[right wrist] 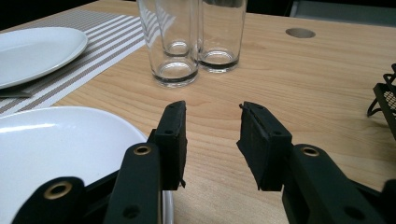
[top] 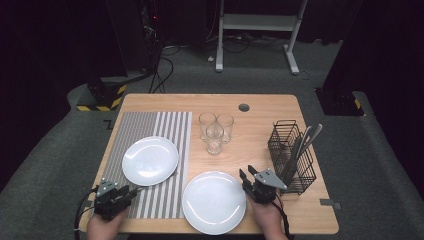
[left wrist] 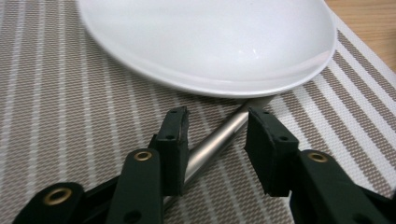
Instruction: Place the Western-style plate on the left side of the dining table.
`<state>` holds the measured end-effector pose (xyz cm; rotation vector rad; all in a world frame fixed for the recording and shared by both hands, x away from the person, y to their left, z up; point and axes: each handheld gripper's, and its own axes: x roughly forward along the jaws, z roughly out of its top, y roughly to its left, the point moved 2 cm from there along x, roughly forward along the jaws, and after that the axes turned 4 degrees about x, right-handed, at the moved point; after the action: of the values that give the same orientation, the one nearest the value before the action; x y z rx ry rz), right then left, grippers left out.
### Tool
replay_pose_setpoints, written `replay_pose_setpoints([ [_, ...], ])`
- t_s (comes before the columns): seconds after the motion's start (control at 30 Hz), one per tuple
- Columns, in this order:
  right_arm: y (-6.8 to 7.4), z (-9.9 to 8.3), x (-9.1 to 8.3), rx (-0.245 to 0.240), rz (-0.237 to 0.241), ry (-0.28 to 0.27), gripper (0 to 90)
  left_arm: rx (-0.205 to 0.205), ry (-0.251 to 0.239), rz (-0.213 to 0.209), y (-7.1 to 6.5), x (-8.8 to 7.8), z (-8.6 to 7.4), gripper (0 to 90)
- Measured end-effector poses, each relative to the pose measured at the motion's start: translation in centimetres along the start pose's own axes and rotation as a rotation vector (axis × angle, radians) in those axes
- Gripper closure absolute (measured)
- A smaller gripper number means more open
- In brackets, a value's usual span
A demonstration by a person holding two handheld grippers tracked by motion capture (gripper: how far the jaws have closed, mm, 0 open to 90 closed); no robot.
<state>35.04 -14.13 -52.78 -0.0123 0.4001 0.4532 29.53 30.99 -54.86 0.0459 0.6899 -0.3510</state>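
Note:
My left gripper (top: pixel 134 190) (left wrist: pixel 217 123) rests low on the striped placemat (top: pixel 165 125) at the table's front left. A slim metal utensil handle (left wrist: pixel 219 137) lies on the mat between its jaws, close against the left pad and clear of the right one. The handle's far end runs under the rim of a white plate (top: pixel 150 160) (left wrist: pixel 210 42). My right gripper (top: pixel 247 171) (right wrist: pixel 212 126) stands open over bare wood just right of a second white plate (top: pixel 214 201) (right wrist: pixel 56 154), with nothing between its fingers.
Three clear glasses (top: pixel 215 131) (right wrist: pixel 187 37) stand together mid-table. A black wire basket (top: pixel 292 155) holding several pieces of cutlery (top: pixel 302 142) stands at the right, close beside my right gripper. A round cable hole (top: pixel 244 107) sits near the far edge.

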Motion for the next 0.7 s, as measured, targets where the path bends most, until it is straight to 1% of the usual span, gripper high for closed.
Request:
replay_pose_setpoints([
  [0.07,-0.1,0.0,0.0,-0.001,0.0,0.0,61.0,0.018,0.003,0.01,-0.4,0.4,0.2,60.7],
  [0.1,-0.1,0.0,0.0,0.001,0.0,-0.001,61.0,0.016,0.0,0.01,-0.5,0.5,0.3,62.1],
  [0.13,-0.1,0.0,-0.1,0.002,0.0,-0.003,61.0,0.013,0.002,-0.004,-0.7,0.5,0.3,64.7],
  [0.2,-0.2,0.0,-0.1,0.003,0.0,-0.004,61.0,0.017,0.0,-0.016,-0.9,0.6,0.1,67.4],
  [0.27,-0.2,0.1,-0.1,0.004,-0.001,-0.003,61.0,0.034,0.002,-0.015,-1.2,0.5,0.0,69.3],
  [0.33,-0.2,0.0,-0.1,0.003,0.0,-0.003,61.0,0.046,0.002,-0.031,-1.5,0.4,-0.1,71.5],
  [0.4,-0.1,0.0,-0.1,0.002,0.001,-0.003,61.0,0.066,0.006,-0.042,-1.9,0.3,-0.2,73.3],
  [0.57,-0.1,0.0,-0.1,0.002,0.0,-0.003,61.0,0.084,0.005,-0.077,-2.8,0.3,-0.4,76.5],
  [0.63,-0.1,0.0,-0.1,0.001,0.0,-0.003,61.0,0.096,0.011,-0.078,-3.1,0.3,-0.4,77.1],
  [0.7,-0.1,0.0,-0.1,0.001,0.0,-0.003,61.0,0.106,0.012,-0.091,-3.4,0.2,-0.4,77.7],
])
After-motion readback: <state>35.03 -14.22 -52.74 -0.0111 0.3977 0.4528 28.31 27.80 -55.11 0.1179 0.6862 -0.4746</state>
